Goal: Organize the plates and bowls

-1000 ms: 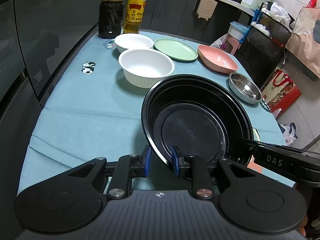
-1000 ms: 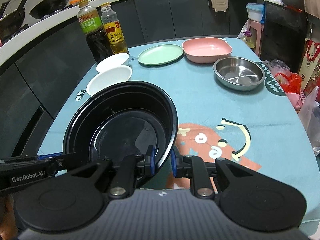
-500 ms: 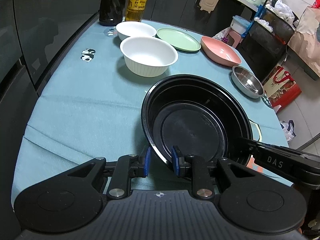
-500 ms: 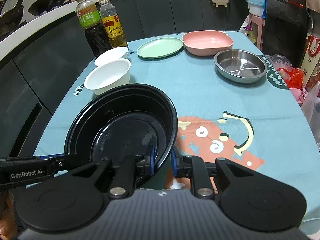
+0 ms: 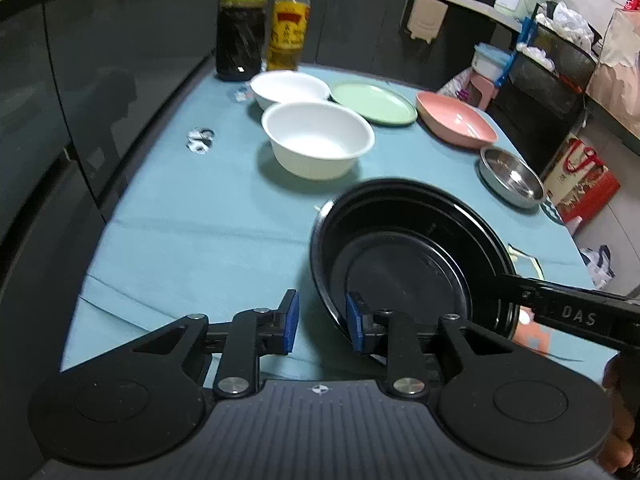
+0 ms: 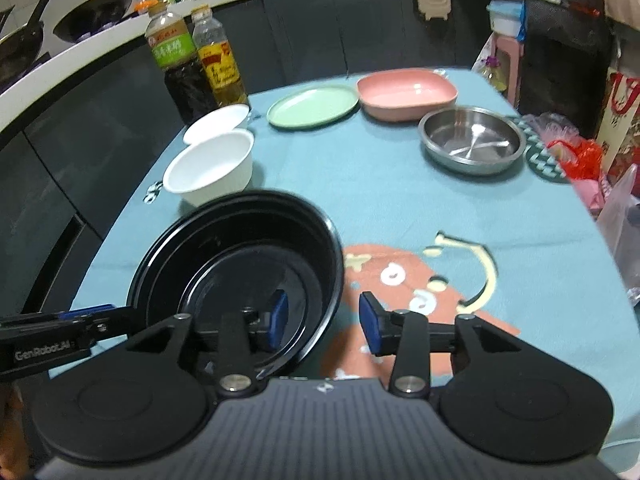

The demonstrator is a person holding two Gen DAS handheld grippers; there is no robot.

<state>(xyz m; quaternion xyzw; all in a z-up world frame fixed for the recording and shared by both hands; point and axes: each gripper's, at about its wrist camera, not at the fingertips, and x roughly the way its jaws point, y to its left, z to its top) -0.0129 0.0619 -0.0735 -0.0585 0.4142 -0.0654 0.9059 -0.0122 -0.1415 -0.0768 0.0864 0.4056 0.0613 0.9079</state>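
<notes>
- As we are looking along the left gripper (image 5: 322,322), its jaws are opening a little: half a second ago they were pinching the near rim of the black bowl (image 5: 404,276), and now only the right pad is lying against that rim, the left one standing clear.
- We are seeing the bowl sitting on the blue tabletop (image 5: 192,232), apparently set down, with the white bowl (image 5: 318,144) just beyond it.
- While we are looking along the right gripper (image 6: 323,322), its jaws are spreading wide, straddling the black bowl's (image 6: 236,264) rim without pressing it, where they were clamped before.
- We are judging the placement finished; the green plate (image 6: 313,105), pink dish (image 6: 406,94) and steel bowl (image 6: 472,140) are still waiting.
</notes>
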